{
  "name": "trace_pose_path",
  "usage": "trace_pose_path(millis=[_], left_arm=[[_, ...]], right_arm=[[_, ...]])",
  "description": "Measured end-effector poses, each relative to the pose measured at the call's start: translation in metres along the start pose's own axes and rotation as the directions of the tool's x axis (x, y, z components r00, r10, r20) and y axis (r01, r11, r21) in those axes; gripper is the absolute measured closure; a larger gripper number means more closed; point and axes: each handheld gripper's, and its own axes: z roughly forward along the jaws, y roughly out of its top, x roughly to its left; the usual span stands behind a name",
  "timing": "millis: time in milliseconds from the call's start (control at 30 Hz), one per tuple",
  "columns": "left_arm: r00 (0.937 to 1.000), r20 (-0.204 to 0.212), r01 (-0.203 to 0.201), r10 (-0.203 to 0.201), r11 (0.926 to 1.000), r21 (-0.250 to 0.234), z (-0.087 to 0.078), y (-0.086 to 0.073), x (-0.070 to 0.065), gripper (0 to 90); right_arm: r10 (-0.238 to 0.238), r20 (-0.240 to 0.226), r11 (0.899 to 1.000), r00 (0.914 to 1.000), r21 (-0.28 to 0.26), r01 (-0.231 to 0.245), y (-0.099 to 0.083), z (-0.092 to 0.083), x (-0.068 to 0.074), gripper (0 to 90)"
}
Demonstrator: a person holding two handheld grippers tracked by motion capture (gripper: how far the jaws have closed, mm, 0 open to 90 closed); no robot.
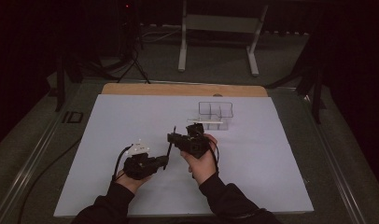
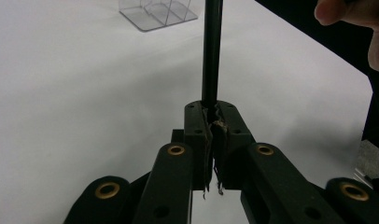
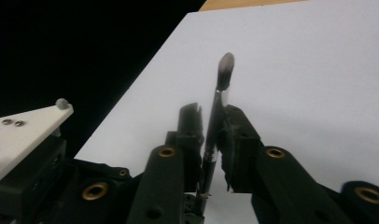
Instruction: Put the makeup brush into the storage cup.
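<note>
Jaws of the left gripper (image 1: 165, 162) are fully closed on the lower end of a thin black brush (image 1: 171, 142), which stands almost upright above the white sheet (image 1: 108, 140). Next to it, the right gripper (image 1: 171, 136) clamps the same brush higher. Farther right stands a clear organizer (image 1: 216, 113).

Work surface: table with a white sheet.

The table (image 1: 183, 89) shows a wooden edge along its far side. A white sheet (image 1: 131, 121) lies flat on the table and covers most of its top. A clear compartmented box (image 1: 215, 112) stands directly on the sheet, toward the far right. A pale slender item lies just in front of the box; unidentifiable.
</note>
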Motion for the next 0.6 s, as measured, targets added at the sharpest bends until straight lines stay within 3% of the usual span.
trace_pose_path(millis=[133,433,600], left_arm=[[1.0,-0.004,-0.002,0.002,1.0,0.0,0.0002,-0.0002,0.0001,85.9],[0.9998,0.017,-0.003,0.003,0.9999,-0.012,-0.0014,0.0011,0.0003,84.4],[0.9998,0.001,-0.018,0.018,0.9995,-0.024,-0.0022,0.0027,-0.0036,65.9]], right_arm=[[0.025,-0.008,1.0,0.9997,-0.002,-0.025,-0.0004,0.0003,-0.0027,82.9],[0.006,-0.024,1.0,0.9997,-0.016,-0.006,0.0007,-0.0008,-0.0008,83.9],[-0.041,-0.042,0.999,0.9983,-0.031,0.04,0.0036,-0.0039,0.0022,83.9]])
